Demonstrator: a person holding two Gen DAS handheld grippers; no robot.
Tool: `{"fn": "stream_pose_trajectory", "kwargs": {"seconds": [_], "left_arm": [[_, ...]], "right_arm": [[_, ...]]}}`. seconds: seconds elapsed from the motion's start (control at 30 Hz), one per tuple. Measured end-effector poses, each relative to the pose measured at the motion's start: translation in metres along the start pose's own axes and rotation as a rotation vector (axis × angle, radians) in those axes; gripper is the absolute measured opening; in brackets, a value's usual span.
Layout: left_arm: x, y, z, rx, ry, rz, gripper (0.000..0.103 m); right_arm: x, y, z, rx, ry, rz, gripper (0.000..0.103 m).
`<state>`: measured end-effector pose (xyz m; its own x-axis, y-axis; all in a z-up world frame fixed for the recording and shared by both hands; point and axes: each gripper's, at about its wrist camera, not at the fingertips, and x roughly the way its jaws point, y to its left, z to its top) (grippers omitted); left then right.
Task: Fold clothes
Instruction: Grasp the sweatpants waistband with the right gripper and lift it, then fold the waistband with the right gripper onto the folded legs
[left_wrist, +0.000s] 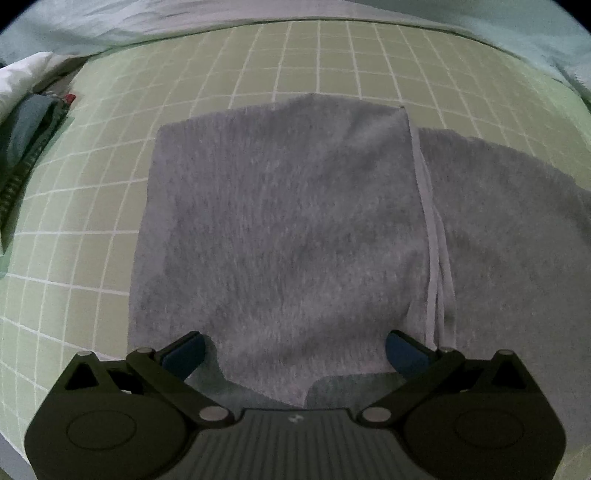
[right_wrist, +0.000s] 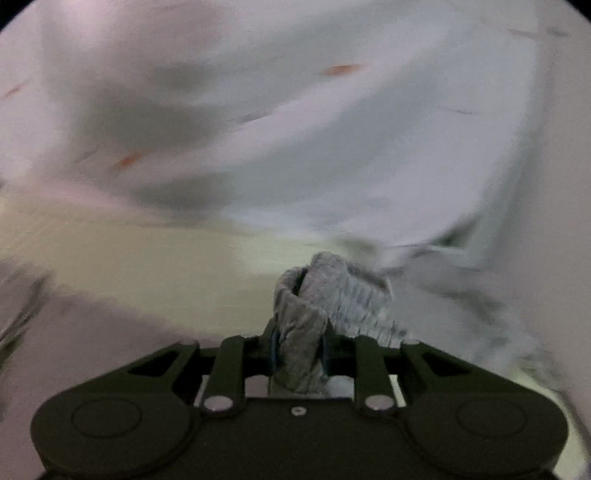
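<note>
A grey fleecy garment (left_wrist: 280, 229) lies flat on the green grid mat (left_wrist: 92, 192), one part folded over, with a pale seam edge (left_wrist: 430, 229) running down its right side. My left gripper (left_wrist: 295, 350) is open, its blue-padded fingers (left_wrist: 184, 352) spread over the garment's near edge, holding nothing. In the blurred right wrist view my right gripper (right_wrist: 299, 354) is shut on a bunched corner of the grey garment (right_wrist: 325, 291) and holds it above the mat (right_wrist: 129, 258).
Pale crumpled sheets (left_wrist: 147, 22) lie beyond the mat's far edge. A stack of dark folded clothes (left_wrist: 26, 136) and a white cloth (left_wrist: 18, 81) sit at the mat's left. In the right wrist view a white sheet (right_wrist: 295, 129) with small orange marks fills the background.
</note>
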<state>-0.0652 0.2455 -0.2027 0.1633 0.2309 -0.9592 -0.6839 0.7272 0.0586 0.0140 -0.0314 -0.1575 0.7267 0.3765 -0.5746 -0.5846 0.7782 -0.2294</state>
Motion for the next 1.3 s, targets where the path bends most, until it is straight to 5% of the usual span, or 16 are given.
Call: {"fn": "stream_pose_trajectory", "kwargs": {"seconds": [0.13, 0.2, 0.3, 0.77, 0.87, 1.07, 1.3], "left_arm": [[-0.001, -0.001, -0.001, 0.013, -0.012, 0.006, 0.103], [-0.001, -0.002, -0.002, 0.015, -0.019, 0.007, 0.103], [-0.001, -0.003, -0.004, 0.003, -0.019, -0.004, 0.103], [-0.004, -0.003, -0.002, -0.018, -0.023, -0.006, 0.103], [-0.005, -0.005, -0.003, -0.026, -0.025, -0.005, 0.103], [-0.007, -0.005, -0.007, -0.036, -0.035, -0.004, 0.103], [-0.007, -0.003, -0.008, -0.035, -0.044, -0.002, 0.103]], "right_arm": [[0.020, 0.046, -0.026, 0.001, 0.219, 0.126, 0.039], [0.009, 0.048, -0.022, 0.041, 0.196, 0.125, 0.061], [0.003, 0.049, -0.006, 0.049, 0.135, 0.110, 0.077], [0.090, 0.062, 0.005, 0.147, 0.275, 0.002, 0.089], [0.087, 0.053, 0.002, 0.201, 0.269, 0.035, 0.078], [0.067, 0.024, 0.001, 0.334, 0.200, 0.040, 0.019], [0.041, -0.003, 0.019, 0.462, 0.126, 0.035, 0.013]]}}
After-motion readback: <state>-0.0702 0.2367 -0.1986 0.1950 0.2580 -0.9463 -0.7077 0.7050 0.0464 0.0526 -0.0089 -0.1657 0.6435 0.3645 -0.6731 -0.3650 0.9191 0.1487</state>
